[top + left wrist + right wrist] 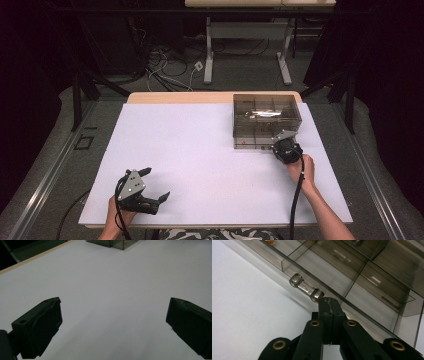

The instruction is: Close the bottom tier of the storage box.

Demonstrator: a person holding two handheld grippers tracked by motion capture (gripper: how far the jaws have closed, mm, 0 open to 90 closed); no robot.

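Glass fuse at the compartment box

Right in front of my right gripper (329, 302) sits the smoky compartment box (267, 120); jaws pressed together, a little glass fuse (306, 288) at their tip. Looks light, slick, breakable, so I'd pinch its metal caps. Left gripper (113, 325) spread wide, nothing in it.

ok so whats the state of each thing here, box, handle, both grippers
smoky clear box: closed, lid down, on the white table
box handle: at the right gripper's tips, grip unclear
right gripper: jaws shut together
left gripper: jaws wide open, empty, over bare table
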